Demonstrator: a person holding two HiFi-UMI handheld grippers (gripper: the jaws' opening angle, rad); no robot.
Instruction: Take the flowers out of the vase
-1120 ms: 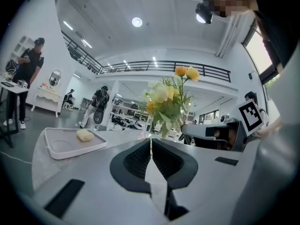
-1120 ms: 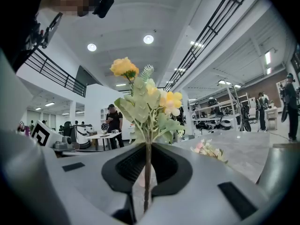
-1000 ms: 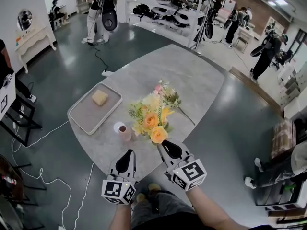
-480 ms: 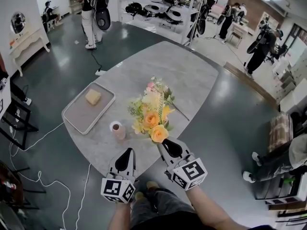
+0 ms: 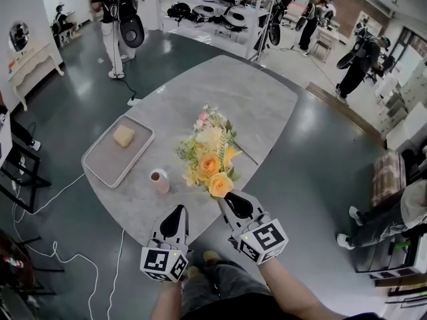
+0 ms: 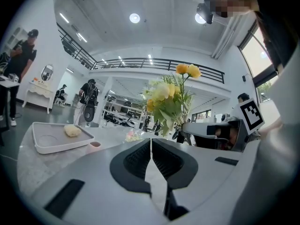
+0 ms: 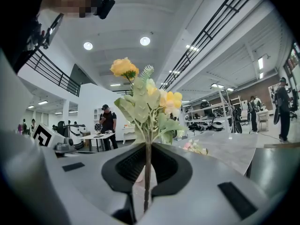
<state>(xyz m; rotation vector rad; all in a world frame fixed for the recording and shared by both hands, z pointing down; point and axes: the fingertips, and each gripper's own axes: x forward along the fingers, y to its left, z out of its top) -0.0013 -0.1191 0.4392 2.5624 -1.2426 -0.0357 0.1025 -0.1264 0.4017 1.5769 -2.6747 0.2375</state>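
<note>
My right gripper [image 5: 233, 201] is shut on the stem [image 7: 147, 172] of a yellow and orange bouquet [image 5: 208, 160], which stands up out of its jaws over the near part of the grey table [image 5: 253, 99]. The same bouquet [image 7: 144, 100] fills the right gripper view. A small pink vase [image 5: 159, 179] stands empty on the table, left of the bouquet and apart from it. A second bunch of pink and white flowers [image 5: 213, 120] lies flat on the table behind. My left gripper [image 5: 176, 215] hovers at the table's near edge, shut with nothing between its jaws [image 6: 151, 144].
A grey tray [image 5: 100, 162] with a yellow sponge-like block [image 5: 123, 136] lies on the table's left side. Several people stand near shelving and racks at the back of the room. Cables run over the dark floor on the left.
In the head view the table, tray and vase have slid up and to the left. The held bouquet now stands a little farther from the vase. Both grippers keep their jaws as before.
</note>
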